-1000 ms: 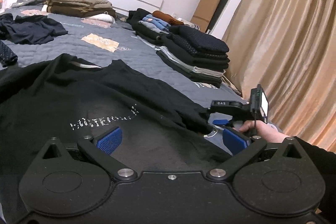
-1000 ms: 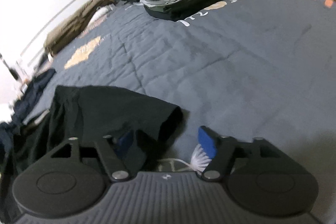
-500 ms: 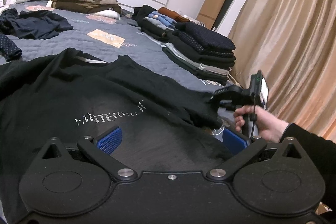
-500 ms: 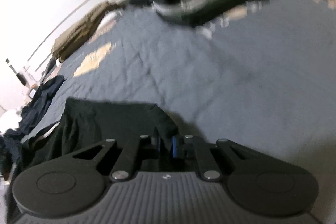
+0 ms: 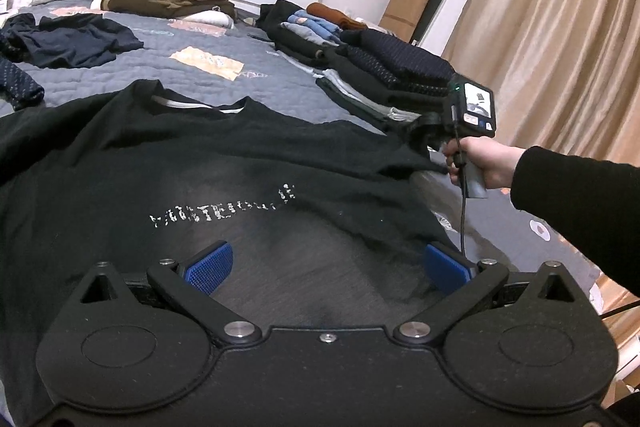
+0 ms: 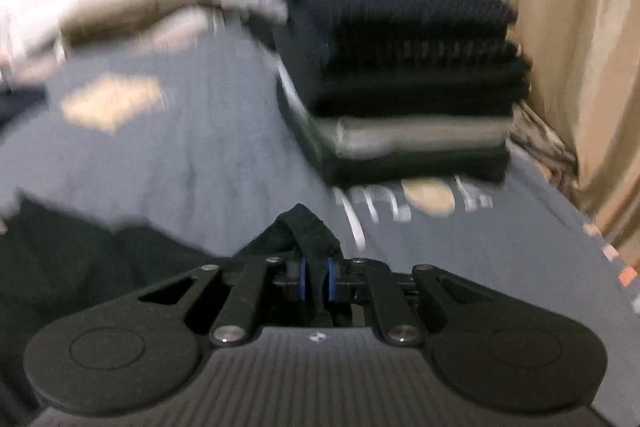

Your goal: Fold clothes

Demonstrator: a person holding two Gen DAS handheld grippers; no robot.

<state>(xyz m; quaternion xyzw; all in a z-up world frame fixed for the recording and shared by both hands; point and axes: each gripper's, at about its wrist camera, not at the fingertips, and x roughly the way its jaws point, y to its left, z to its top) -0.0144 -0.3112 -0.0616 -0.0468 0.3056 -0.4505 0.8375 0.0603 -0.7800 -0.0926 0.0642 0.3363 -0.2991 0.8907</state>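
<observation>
The sleeve point(image 6: 306, 227) is now lifted, pinched by the slightly easing right gripper point(image 6: 314, 277); one black T-shirt point(image 5: 200, 167), white-lettered, is spread beneath the wide-open, empty left gripper point(image 5: 326, 267).

Two tools point(image 5: 328, 267), one spread black T-shirt point(image 5: 200, 167), three folded stacks point(image 5: 396, 75).

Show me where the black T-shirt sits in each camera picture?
Left wrist view: T-shirt spread across the middle, print facing up.
Right wrist view: T-shirt at lower left, its sleeve pinched in the jaws at centre.
Shared landmark: folded dark stack by the curtain.
</observation>
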